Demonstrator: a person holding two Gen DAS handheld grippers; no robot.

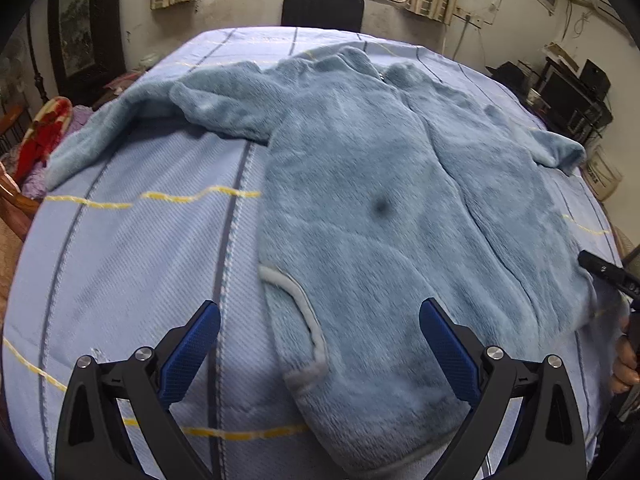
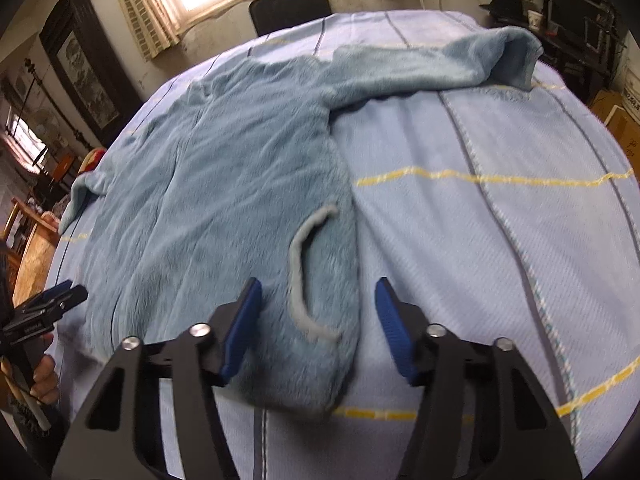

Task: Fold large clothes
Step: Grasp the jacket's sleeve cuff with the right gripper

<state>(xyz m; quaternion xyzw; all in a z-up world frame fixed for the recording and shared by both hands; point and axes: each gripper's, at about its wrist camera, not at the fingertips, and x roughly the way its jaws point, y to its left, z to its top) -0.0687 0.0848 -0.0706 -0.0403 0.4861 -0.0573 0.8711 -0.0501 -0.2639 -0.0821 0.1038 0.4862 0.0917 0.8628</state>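
So the left gripper (image 1: 320,320) is spread wide, holding nothing, hanging over the near left corner of the fuzzy blue robe (image 1: 380,200). The robe lies flat on the striped blue sheet (image 1: 140,260), sleeves out sideways. The right gripper (image 2: 318,300) is also apart, a bit narrower, empty over the robe's right hem corner by the pocket trim (image 2: 300,272).

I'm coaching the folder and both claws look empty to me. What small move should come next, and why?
Probably lower both open claws, left claw and right claw, onto the near hem of the fleece jacket and pinch it. The jacket lies spread flat on the blue bedsheet with sleeves out, and each claw hovers over a bottom corner with nothing gripped.
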